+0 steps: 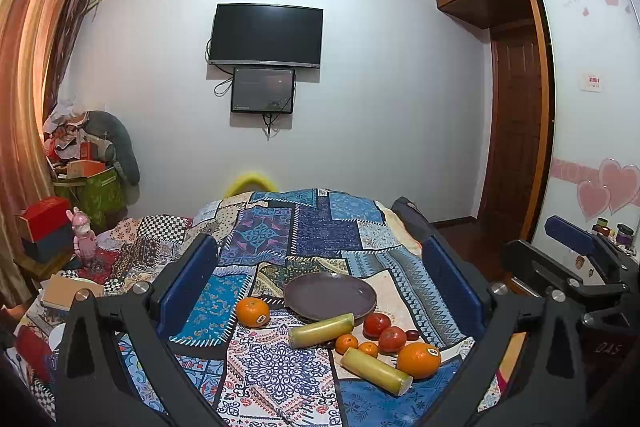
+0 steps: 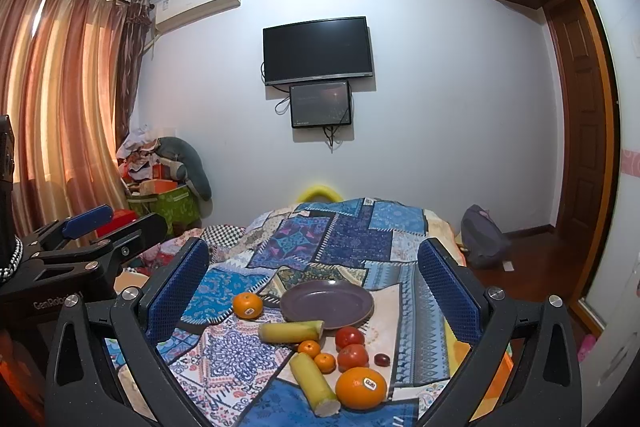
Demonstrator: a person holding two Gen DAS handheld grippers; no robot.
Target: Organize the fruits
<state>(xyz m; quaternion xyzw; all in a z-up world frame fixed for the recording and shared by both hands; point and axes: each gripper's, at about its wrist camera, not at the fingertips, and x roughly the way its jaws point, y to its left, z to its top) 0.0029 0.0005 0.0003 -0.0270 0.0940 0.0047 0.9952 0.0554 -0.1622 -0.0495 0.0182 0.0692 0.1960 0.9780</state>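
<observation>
Nearest the right wrist camera lies a large orange [image 2: 361, 387] with a sticker, touching the cut end of a yellowish sugarcane piece [image 2: 314, 383] just to its left. Behind them sit two small mandarins [image 2: 309, 348], two red tomatoes [image 2: 350, 337] one behind the other, and a dark grape-like fruit [image 2: 381, 359] to their right. A second sugarcane piece [image 2: 291, 331] lies crosswise against the front rim of the purple plate [image 2: 326, 301], and a second orange [image 2: 247, 305] sits apart, just left of the plate. Everything rests on the patchwork blanket [image 2: 340, 231] covering the bed.

The right gripper [image 2: 316, 291] hangs above the bed with its blue-padded jaws spread wide and nothing between them. The left gripper [image 1: 316, 283] is likewise wide open and empty, hovering over the same spread; in its view the plate [image 1: 330, 295] shows bare, with the fruit cluster in front of it and to the right.

As far as the pictures show, the task has barely begun, if at all: the plate holds nothing, and every fruit is loose on the blanket. Judging by the layout, the plate is the likely destination, so the whole of the sorting remains. The sugarcane piece leaning on the rim and the lone orange beside the plate look the easiest first picks.
</observation>
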